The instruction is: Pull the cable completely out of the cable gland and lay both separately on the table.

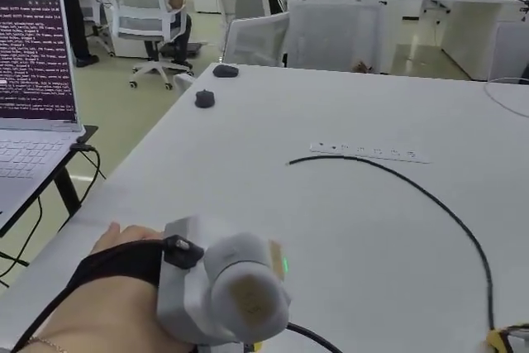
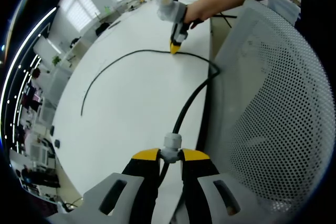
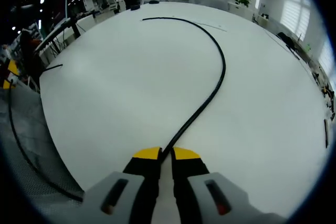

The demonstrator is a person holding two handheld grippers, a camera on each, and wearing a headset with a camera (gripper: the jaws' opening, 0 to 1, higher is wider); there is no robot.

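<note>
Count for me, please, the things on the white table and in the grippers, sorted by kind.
black cable: 1
cable gland: 1
dark mouse-shaped items: 2
white power strip: 1
Grippers: 2, the left gripper and the right gripper
Total: 7

Left gripper (image 2: 166, 157) has its jaws closed on the gland (image 2: 171, 144); right gripper (image 3: 165, 154), held out across from it in a hand (image 2: 196, 12), is clamped on the cable (image 3: 210, 93).
</note>
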